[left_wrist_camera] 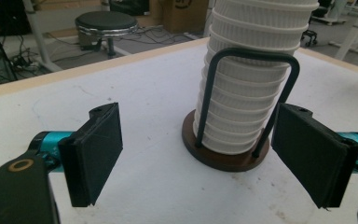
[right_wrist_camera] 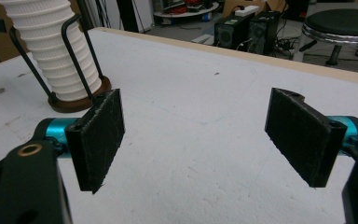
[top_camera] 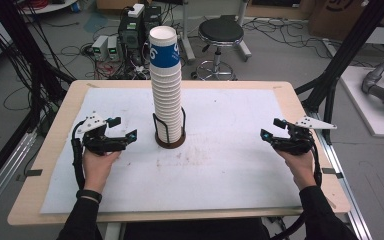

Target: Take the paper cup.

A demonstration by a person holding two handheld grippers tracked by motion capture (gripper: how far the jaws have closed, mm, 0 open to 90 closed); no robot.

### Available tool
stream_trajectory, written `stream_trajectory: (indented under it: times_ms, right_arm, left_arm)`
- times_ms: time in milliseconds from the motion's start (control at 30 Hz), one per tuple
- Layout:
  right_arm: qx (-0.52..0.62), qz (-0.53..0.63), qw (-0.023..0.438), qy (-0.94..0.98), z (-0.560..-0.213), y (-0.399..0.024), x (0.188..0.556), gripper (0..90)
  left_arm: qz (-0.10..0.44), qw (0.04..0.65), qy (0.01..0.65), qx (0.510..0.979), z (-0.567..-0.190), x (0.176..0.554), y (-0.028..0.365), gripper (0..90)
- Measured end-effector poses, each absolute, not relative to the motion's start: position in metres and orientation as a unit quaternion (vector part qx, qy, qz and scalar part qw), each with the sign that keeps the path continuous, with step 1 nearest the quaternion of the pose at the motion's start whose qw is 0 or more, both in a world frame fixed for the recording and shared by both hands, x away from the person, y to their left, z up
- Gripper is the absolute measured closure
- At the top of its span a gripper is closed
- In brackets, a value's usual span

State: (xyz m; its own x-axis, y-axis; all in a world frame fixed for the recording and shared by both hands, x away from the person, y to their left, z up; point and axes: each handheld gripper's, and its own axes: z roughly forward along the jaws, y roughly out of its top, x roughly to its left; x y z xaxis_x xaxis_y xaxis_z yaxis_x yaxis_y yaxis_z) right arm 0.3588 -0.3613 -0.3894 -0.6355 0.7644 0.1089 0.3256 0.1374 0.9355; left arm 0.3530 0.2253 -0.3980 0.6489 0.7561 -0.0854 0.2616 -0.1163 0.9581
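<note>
A tall stack of white ribbed paper cups [top_camera: 166, 85], the top one with a blue band, stands in a dark wire holder on a round brown base [top_camera: 170, 140] at the table's middle. My left gripper [top_camera: 122, 128] is held just left of the holder, open, nothing between its pads. In the left gripper view the stack [left_wrist_camera: 247, 93] and its base [left_wrist_camera: 223, 158] rise close ahead between the jaws. My right gripper [top_camera: 273, 128] hovers open far to the right. In the right gripper view the stack [right_wrist_camera: 51, 51] stands at the far left.
A white sheet [top_camera: 220, 165] covers the wooden table [top_camera: 55, 130]. Beyond the far edge stand a black stool [top_camera: 221, 32] and computer boxes with cables [top_camera: 130, 35]. Black frame posts [top_camera: 340, 55] flank the table on both sides.
</note>
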Motion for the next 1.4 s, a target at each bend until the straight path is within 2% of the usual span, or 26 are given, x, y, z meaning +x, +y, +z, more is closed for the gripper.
stream_trajectory:
  times_ms: [333, 733, 833, 1400]
  right_arm:
    - [0.375, 0.537, 0.2, 0.729, -0.391, -0.361, 0.36, 20.0]
    - [0.37, 0.534, 0.199, 0.733, -0.391, -0.358, 0.362, 20.0]
    - [0.367, 0.534, 0.201, 0.734, -0.391, -0.356, 0.363, 20.0]
    - [0.364, 0.536, 0.199, 0.735, -0.391, -0.355, 0.362, 20.1]
  left_arm:
    - [0.211, 0.573, 0.341, 0.715, -0.386, 0.35, 0.225, 13.9]
    - [0.206, 0.588, 0.308, 0.719, -0.354, 0.354, 0.212, 9.6]
    - [0.199, 0.603, 0.303, 0.711, -0.344, 0.36, 0.206, 7.0]
    - [0.193, 0.621, 0.259, 0.714, -0.286, 0.392, 0.173, 6.5]
